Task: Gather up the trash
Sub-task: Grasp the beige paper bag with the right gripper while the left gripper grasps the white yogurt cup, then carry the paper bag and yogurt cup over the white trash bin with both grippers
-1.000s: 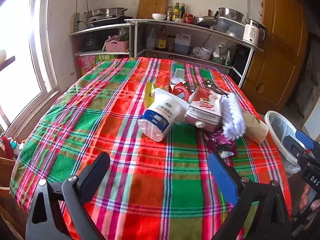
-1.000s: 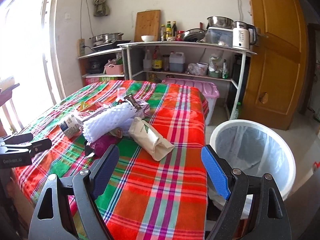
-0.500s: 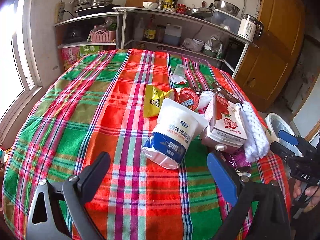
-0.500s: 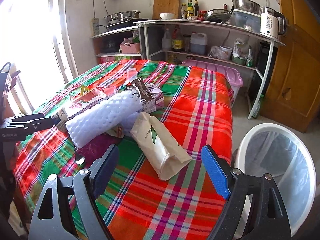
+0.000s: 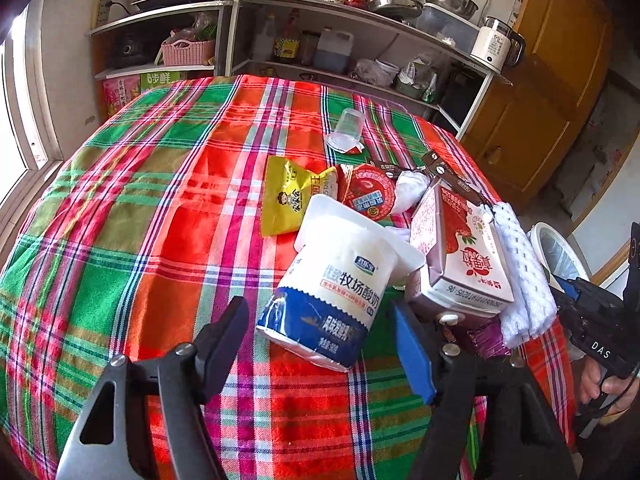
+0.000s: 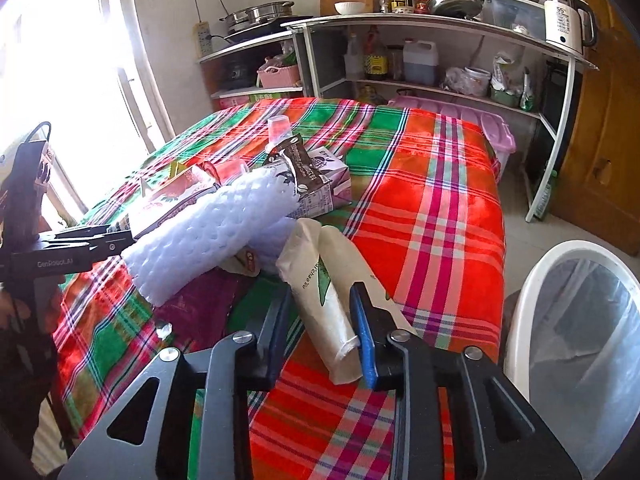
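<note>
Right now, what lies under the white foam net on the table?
Under the white foam net a purple wrapper shows, and a strawberry milk carton leans beside it. Whatever lies deeper under the net is covered.

Both wrist cameras are looking low and close across the plaid table (image 5: 132,240) toward the shelves (image 6: 440,28) at 12 o'clock, sharing the trash pile (image 5: 400,248).

Trash pile (image 5: 360,240) on table (image 5: 140,220); bin (image 6: 576,344) right, beside table.
</note>
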Tool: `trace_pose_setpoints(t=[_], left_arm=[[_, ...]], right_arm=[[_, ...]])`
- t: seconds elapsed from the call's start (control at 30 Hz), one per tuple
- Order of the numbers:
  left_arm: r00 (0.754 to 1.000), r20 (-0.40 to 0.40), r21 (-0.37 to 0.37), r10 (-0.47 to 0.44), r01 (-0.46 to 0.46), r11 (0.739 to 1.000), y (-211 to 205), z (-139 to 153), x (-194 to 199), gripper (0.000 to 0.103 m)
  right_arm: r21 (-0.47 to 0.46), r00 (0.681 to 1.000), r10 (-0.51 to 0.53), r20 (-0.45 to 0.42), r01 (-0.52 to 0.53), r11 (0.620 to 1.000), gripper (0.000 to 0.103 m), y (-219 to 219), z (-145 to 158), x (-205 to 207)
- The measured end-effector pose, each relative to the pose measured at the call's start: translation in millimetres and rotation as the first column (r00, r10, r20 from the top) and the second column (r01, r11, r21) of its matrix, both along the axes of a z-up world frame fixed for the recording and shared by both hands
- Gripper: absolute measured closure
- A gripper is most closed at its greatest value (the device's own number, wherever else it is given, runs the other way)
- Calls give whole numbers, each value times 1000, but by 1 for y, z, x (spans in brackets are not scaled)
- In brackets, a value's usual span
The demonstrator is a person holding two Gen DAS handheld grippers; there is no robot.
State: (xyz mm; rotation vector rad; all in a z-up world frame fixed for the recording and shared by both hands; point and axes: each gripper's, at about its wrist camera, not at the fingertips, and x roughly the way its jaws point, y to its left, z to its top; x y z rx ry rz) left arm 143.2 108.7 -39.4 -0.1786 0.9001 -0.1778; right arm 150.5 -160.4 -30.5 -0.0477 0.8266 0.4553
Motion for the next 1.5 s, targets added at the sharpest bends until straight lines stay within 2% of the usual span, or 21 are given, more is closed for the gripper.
trace_pose_setpoints(t=[0.07,0.27,0.6,1.0,1.17,1.5], left_arm=[[1000,0,-8,-8,8,1000,-1,0,1,41],[1000,5,3,-17,17,1000,-4,0,-2,46],[999,32,2,0,0,1000,-1,7,-7,47],[996,78,-11,53,-52,999,6,19,-25,49],[992,116,-11,57,-57,998,8,30,-36,51],[988,137,-11,72,-71,997,10,42,-44,52]], right_arm=[[-5,1000,7,3,-7,1000,85,2,-1,1],[0,1000,16,3,-16,1000,94,3,-1,-2],[10,1000,3,23,-4,1000,95,0,4,-8],[70,998,-29,51,25,997,95,-13,17,-22],[88,997,-39,67,33,996,95,-16,23,-26],[123,993,-60,97,48,991,95,-22,34,-37]])
